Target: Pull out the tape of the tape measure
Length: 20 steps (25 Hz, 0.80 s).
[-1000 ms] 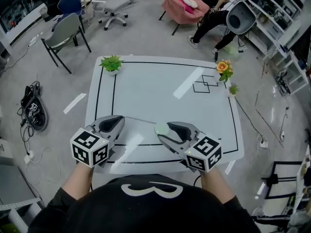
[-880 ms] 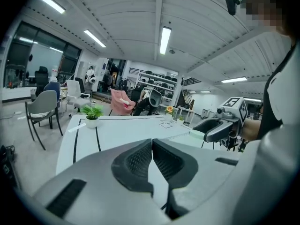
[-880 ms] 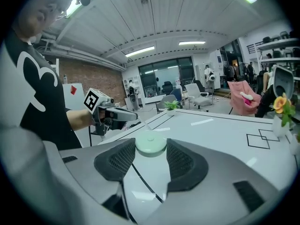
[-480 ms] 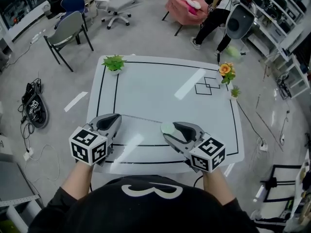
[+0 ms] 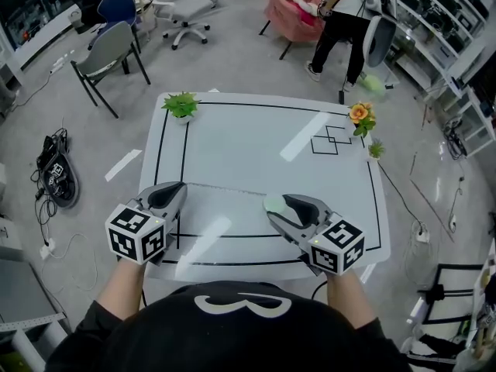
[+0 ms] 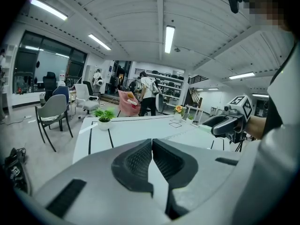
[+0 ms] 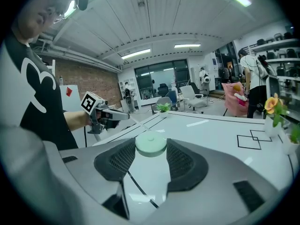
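My left hand-held gripper [image 6: 152, 157] sits at the lower left of the head view. Its jaws are fully together, clamped on the end of the thin pale tape [image 5: 225, 188].

My right hand-held gripper [image 7: 151, 150] sits at the lower right of that view. Its jaws stand wide and grip the round pale-green tape measure case [image 5: 272, 204] between the two pads, at their tips.

The thin pale tape runs as a straight line from the left jaw tips to the case, just above the white desk with black border lines [image 5: 256, 142], near its lower edge in the head view.

A small green potted plant [image 5: 180, 104] stands at the upper left corner of the desk. An orange potted flower [image 5: 357, 114] stands at the upper right, beside black square outlines [image 5: 329, 139].
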### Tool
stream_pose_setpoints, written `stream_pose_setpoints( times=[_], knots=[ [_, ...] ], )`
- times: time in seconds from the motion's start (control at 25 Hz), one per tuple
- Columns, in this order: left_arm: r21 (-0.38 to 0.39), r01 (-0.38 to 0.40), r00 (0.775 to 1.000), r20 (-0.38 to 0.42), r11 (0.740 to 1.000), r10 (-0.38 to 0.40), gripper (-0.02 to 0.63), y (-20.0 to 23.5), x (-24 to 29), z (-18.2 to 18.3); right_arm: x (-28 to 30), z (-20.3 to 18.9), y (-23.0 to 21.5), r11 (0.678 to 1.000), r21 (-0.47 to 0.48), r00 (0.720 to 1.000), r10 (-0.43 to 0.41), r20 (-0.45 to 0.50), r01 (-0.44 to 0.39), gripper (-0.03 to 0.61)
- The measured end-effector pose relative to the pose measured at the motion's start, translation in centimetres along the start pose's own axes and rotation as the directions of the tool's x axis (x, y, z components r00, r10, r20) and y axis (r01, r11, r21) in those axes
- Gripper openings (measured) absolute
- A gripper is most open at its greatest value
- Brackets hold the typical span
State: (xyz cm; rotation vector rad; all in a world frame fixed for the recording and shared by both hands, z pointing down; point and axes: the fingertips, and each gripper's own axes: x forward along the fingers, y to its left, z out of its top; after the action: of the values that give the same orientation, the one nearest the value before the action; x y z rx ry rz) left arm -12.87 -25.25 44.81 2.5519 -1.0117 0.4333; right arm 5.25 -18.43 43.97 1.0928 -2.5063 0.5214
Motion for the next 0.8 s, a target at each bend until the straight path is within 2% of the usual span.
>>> stream_pose_setpoints(
  times=[0.44, 0.8],
  knots=[
    [0.035, -0.032, 0.999, 0.023, 0.999, 0.032, 0.012, 0.6, -0.5, 0.7, -1.3, 0.2, -0.2, 1.000, -0.010, 1.000, -0.025, 0.011, 0.025, 0.213],
    [0.042, -0.108, 0.994, 0.038, 0.993, 0.106, 0.014, 1.5, -2.7, 0.7, -2.8, 0.4, -0.5, 0.999, -0.020, 0.999, -0.041, 0.024, 0.042, 0.213]
  ],
)
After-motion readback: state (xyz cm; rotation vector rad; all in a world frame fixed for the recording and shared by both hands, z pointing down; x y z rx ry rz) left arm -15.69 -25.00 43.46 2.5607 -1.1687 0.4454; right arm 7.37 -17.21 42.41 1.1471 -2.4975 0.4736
